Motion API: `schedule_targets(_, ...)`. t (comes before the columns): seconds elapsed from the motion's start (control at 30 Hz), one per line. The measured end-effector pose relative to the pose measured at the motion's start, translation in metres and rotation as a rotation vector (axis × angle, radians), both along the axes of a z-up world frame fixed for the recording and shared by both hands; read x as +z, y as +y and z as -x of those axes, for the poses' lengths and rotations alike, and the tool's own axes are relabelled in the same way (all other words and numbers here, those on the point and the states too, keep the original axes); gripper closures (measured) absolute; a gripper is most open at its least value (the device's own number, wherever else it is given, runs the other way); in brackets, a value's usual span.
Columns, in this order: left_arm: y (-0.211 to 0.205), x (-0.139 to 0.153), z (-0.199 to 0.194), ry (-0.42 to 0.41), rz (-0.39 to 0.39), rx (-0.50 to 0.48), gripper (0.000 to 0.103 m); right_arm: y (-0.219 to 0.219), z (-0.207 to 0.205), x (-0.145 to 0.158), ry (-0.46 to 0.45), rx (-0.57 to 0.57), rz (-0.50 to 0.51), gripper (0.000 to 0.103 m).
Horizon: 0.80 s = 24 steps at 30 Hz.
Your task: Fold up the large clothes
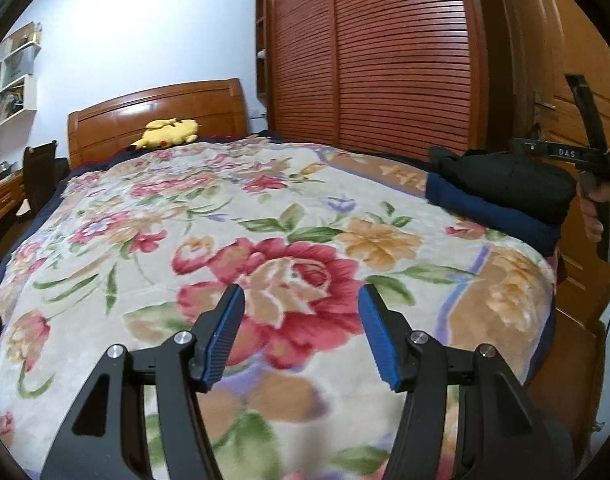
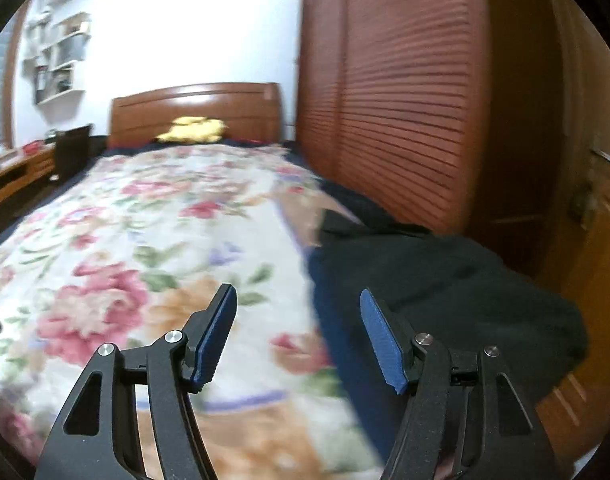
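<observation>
Left wrist view: we hold left gripper (image 1: 301, 300) and right gripper (image 2: 299, 300) agape, empty; folded clothes (image 1: 505, 192) stacked bedside, out of way.

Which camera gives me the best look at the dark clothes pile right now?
The left wrist view: the pile is sharp there, black garment on top of a navy one, at the bed's right edge. In the right wrist view the pile is closer and larger but motion-blurred, and part is hidden behind the right gripper.
</observation>
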<state>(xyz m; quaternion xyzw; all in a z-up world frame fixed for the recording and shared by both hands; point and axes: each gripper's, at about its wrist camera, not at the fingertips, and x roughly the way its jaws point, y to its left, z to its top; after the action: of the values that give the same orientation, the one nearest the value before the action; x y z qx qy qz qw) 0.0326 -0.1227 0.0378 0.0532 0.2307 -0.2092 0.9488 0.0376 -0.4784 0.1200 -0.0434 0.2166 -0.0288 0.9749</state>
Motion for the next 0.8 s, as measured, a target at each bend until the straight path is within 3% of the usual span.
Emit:
schedule_targets(0.33, 0.042, -0.009, -0.005, 0.004, -0.017, 0.124, 0.045, 0.117, -0.021, -0.014, -0.007, 0.186, -0.032, 0.021)
schedule_targets(0.8, 0.091, -0.027, -0.017, -0.039, -0.039, 0.305, 0.044, 0.226, -0.057, -0.088, 0.040, 0.288, -0.079, 0.020)
